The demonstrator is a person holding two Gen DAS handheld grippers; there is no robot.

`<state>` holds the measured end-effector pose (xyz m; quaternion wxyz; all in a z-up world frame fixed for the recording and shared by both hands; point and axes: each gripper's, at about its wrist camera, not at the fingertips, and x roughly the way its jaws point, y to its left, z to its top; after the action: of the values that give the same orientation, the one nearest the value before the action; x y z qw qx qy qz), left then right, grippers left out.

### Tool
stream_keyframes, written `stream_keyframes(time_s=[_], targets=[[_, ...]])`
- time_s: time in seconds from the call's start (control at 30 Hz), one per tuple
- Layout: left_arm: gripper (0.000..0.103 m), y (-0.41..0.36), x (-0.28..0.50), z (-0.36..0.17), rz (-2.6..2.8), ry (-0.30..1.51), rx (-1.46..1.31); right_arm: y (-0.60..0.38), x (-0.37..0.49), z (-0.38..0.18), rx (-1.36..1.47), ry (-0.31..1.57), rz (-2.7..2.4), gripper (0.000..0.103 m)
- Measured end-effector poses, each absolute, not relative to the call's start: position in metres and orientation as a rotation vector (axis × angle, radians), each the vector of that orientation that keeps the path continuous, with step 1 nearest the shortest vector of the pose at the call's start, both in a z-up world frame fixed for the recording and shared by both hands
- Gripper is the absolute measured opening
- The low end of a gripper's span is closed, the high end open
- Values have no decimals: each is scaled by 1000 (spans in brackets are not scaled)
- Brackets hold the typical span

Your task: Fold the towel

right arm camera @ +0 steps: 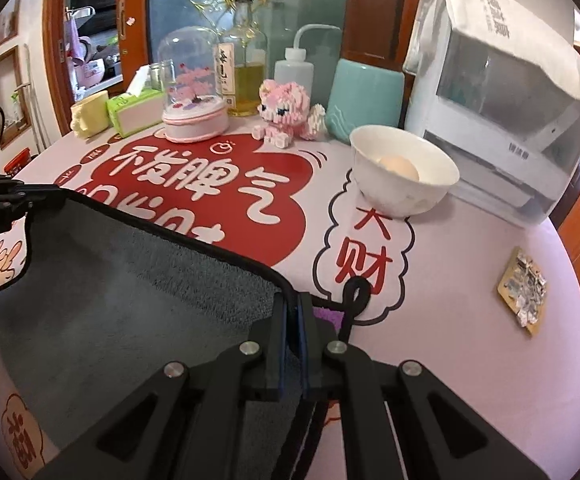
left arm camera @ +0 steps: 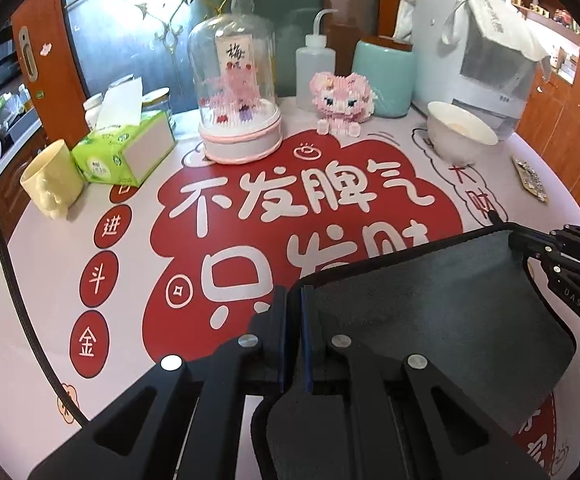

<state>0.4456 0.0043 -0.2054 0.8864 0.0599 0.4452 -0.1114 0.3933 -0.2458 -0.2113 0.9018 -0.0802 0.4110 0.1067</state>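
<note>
A dark grey towel (left arm camera: 429, 300) with black edging is held up over the round table, stretched between both grippers. My left gripper (left arm camera: 293, 300) is shut on the towel's near left corner. My right gripper (right arm camera: 293, 308) is shut on the other corner of the towel (right arm camera: 130, 300), next to its black hanging loop (right arm camera: 355, 296). The right gripper shows at the right edge of the left wrist view (left arm camera: 529, 240); the left gripper shows at the left edge of the right wrist view (right arm camera: 30, 200). The towel sags between them and hides the table under it.
The table (left arm camera: 90, 208) carries a white bowl (right arm camera: 403, 172) with an egg, a white appliance (right arm camera: 509, 120), a teal canister (left arm camera: 385, 76), a squeeze bottle (left arm camera: 313, 68), a pink block figure (left arm camera: 341, 104), a glass dome (left arm camera: 238, 92), a tissue box (left arm camera: 126, 148), a yellow cup (left arm camera: 50, 178) and a small board (right arm camera: 523, 292).
</note>
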Motion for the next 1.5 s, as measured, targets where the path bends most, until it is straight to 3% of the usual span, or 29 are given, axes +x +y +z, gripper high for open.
stream_keyframes(time_s=[0.07, 0.13, 0.2, 0.27, 0.33, 0.53, 0.77, 0.9, 1.13, 1.5], targets=[[8, 5, 448, -208, -211, 943, 109, -246, 395, -214, -154, 865, 212, 7], [20, 6, 447, -209, -193, 946, 96, -246, 396, -215, -132, 885, 191, 11], [24, 8, 443, -207, -169, 937, 93, -247, 395, -215, -122, 892, 140, 19], [27, 12, 438, -204, -156, 933, 75, -248, 392, -215, -106, 902, 99, 37], [35, 16, 431, -199, -136, 925, 56, -251, 390, -213, -82, 909, 74, 46], [53, 31, 399, -182, -100, 900, 38, -250, 359, -197, -41, 909, 49, 59], [61, 59, 335, -161, -70, 896, 31, -239, 305, -178, 5, 918, 22, 79], [73, 80, 293, -146, -62, 898, 4, -228, 265, -171, 25, 942, -14, 84], [78, 109, 214, -127, -60, 913, -74, -210, 189, -160, 94, 984, -77, 90], [79, 112, 109, -96, -95, 966, 32, -167, 98, -120, 110, 997, -61, 100]])
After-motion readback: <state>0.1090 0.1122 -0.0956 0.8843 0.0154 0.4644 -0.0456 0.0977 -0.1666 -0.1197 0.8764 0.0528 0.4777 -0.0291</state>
